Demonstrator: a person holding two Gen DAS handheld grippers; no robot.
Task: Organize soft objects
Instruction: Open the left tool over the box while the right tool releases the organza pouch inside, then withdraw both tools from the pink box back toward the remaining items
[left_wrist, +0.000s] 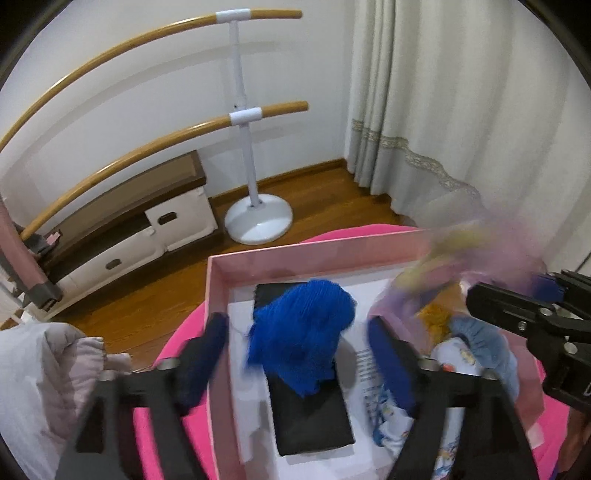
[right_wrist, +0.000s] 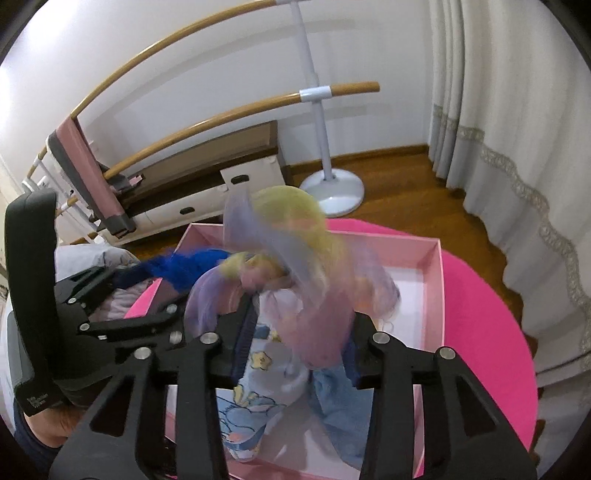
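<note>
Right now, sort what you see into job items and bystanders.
Job: blue yarn bundle, blonde doll in lilac dress, printed cloth, blue scrunchie, pink box.

Bystanders: ballet barre stand, curtain, white drawer unit, black box.

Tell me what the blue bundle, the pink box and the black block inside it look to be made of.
Blue bundle: looks like yarn or ribbed knit, matte, with fine parallel strands and a frayed edge.
Pink box: probably cardboard, thin straight walls, smooth matte pink with a paler inside.
Black block: unclear, perhaps foam or a card insert; flat, matte, sharp-edged.
</note>
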